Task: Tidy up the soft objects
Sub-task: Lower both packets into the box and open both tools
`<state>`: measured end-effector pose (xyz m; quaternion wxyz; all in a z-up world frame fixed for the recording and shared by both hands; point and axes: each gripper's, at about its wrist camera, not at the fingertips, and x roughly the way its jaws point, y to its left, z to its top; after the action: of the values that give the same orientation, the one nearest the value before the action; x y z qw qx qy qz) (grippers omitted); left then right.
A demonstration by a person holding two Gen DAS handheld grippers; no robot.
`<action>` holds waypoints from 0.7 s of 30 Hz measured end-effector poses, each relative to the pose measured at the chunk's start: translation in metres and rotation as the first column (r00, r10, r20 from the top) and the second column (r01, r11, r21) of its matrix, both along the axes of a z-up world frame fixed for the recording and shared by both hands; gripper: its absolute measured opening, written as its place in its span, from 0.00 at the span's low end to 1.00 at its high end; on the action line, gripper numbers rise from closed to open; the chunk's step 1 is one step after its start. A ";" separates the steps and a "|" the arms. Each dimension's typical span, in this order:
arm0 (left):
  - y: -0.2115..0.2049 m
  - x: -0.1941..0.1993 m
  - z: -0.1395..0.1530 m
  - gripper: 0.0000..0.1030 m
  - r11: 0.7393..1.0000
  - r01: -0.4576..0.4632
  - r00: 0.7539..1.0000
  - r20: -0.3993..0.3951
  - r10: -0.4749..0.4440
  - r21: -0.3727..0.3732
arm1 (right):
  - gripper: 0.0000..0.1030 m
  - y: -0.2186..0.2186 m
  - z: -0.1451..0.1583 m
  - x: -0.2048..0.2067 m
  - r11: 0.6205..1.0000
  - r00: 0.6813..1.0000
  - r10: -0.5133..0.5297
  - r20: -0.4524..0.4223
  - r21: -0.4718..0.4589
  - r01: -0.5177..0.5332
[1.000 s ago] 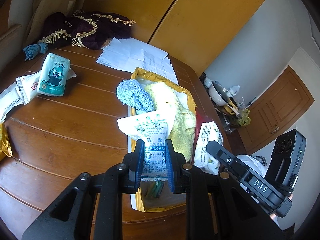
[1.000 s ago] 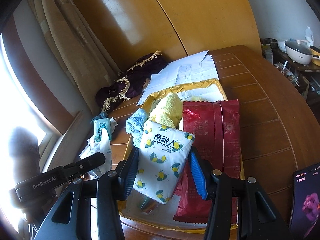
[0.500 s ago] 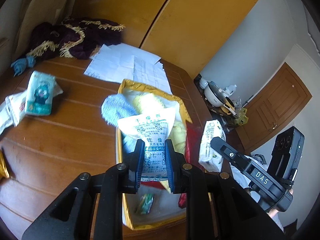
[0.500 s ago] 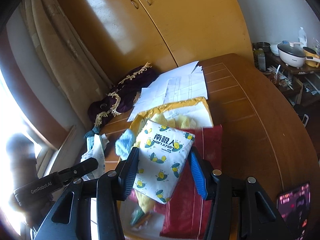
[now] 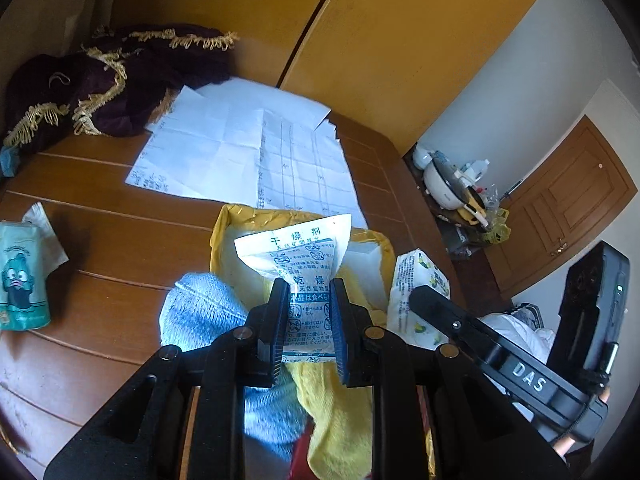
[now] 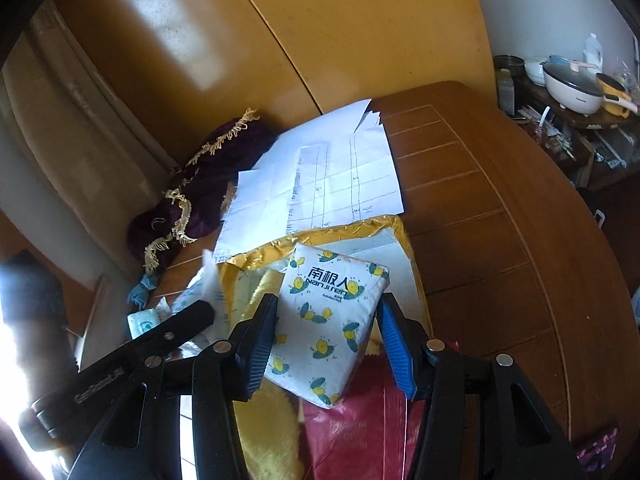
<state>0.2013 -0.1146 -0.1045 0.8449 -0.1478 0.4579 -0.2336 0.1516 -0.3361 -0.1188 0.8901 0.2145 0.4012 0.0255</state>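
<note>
**2 packets held over the yellow mailer**

Left hand-held gripper [image 5: 309, 322]: clamped narrow on a white desiccant sachet [image 5: 302, 268] with blue print, pinched at its lower half between the 2 pads, upper half fanning out above and beyond the fingertips. Held above the yellow padded mailer [image 5: 224, 226] lying on the wooden tabletop [image 5: 120, 240]. Directly beneath the fingers, a light blue fuzzy cloth [image 5: 200, 312] at the left and a yellow fluffy cloth [image 5: 340, 412] at the right, both resting on the mailer.

Right hand-held gripper [image 6: 328, 340]: closed at a wider gap on a white tissue pack [image 6: 330, 320] printed with yellow lemons, gripped by its 2 side edges, tilted, far end reaching past the fingertips. Seen from the left wrist view just right of the sachet, close beside but apart. Below it, a red foil bag [image 6: 360, 432] and the yellow cloth, on the same mailer.

Further off on the tabletop: white sheets of paper [image 5: 248, 148] touching the mailer's far edge, a dark purple cloth with gold fringe [image 5: 112, 80] at the far left corner against the yellow cabinet doors [image 6: 340, 32], and a teal cartoon tissue pack [image 5: 22, 280] well to the left of the mailer, lying flat. A small blue rag [image 6: 142, 292] just beside the purple cloth.
</note>
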 end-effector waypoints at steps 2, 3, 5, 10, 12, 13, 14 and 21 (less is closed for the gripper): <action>-0.003 0.004 -0.007 0.17 1.000 -0.001 1.000 -0.014 0.001 0.008 | 0.51 0.001 -0.006 0.005 1.000 1.000 -0.005 -0.011 -0.017 0.004; -0.004 0.005 -0.010 0.17 1.000 -0.002 1.000 -0.016 0.003 0.012 | 0.51 0.002 -0.008 0.007 1.000 1.000 -0.005 -0.015 -0.028 0.005; -0.005 0.006 -0.013 0.18 1.000 -0.008 1.000 -0.009 0.008 0.021 | 0.51 0.004 -0.014 0.011 0.999 0.999 -0.004 -0.032 -0.039 0.002; -0.001 0.010 -0.020 0.19 1.000 -0.015 1.000 -0.023 0.015 -0.004 | 0.53 0.007 -0.018 0.013 0.999 0.999 0.004 -0.041 -0.042 -0.006; 0.002 0.013 -0.021 0.20 0.999 -0.020 0.999 -0.030 0.019 -0.029 | 0.55 0.006 -0.016 0.011 1.000 1.000 0.001 -0.030 -0.028 -0.002; 0.004 0.014 -0.021 0.20 0.999 -0.019 0.999 -0.033 0.018 -0.041 | 0.55 0.004 -0.016 0.010 1.000 1.000 -0.002 -0.025 -0.023 0.001; 0.005 0.014 -0.020 0.24 0.999 -0.020 0.999 -0.034 0.018 -0.050 | 0.55 0.003 -0.015 0.008 1.000 1.000 -0.005 -0.022 -0.017 0.005; 0.012 0.010 -0.011 0.50 0.997 -0.054 0.998 0.028 0.055 -0.055 | 0.55 0.000 -0.011 0.005 1.000 1.000 -0.005 0.000 0.020 0.005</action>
<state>0.2117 -0.1028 -0.1155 0.8533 -0.1796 0.4349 -0.2249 0.1565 -0.3358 -0.1300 0.8880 0.2245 0.4003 0.0276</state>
